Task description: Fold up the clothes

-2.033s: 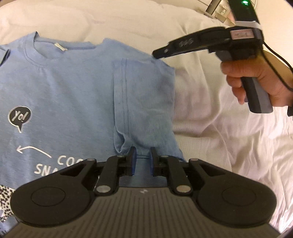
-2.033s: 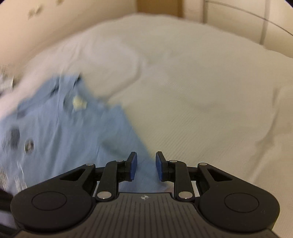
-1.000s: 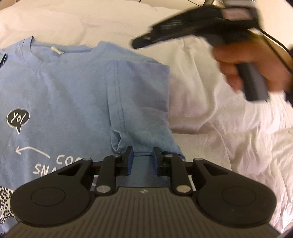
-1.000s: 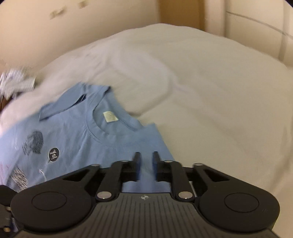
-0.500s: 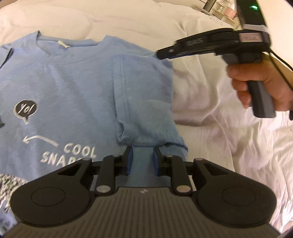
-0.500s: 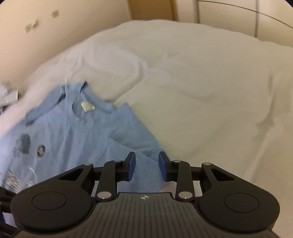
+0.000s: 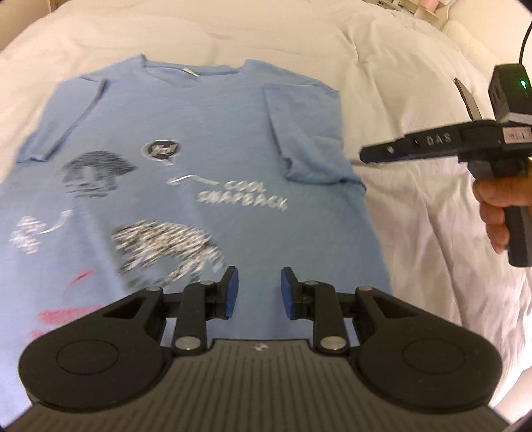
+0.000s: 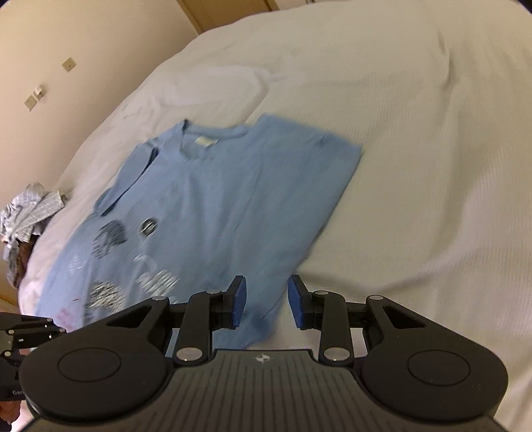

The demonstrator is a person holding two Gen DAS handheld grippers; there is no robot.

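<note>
A light blue T-shirt (image 7: pixel 206 159) with printed graphics and the words "COOL SNAPBACK" lies face up on the white bed; it also shows in the right wrist view (image 8: pixel 232 199). Both sleeves are folded in over the body. My left gripper (image 7: pixel 255 292) is open and empty, above the shirt's lower body. My right gripper (image 8: pixel 267 305) is open and empty, over the shirt's right side edge. In the left wrist view the right gripper (image 7: pixel 365 155) is held in a hand just right of the folded right sleeve.
The white duvet (image 8: pixel 415 149) spreads wide to the right of the shirt. A crumpled striped garment (image 8: pixel 26 209) lies at the bed's left edge by the wall. Small items (image 7: pixel 422 6) sit beyond the bed at the top right.
Both grippers have pulled back and up from the shirt's right sleeve, so more of the shirt shows. Both jaws have opened wider. The right gripper dropped from the shoulder to beside the sleeve.
</note>
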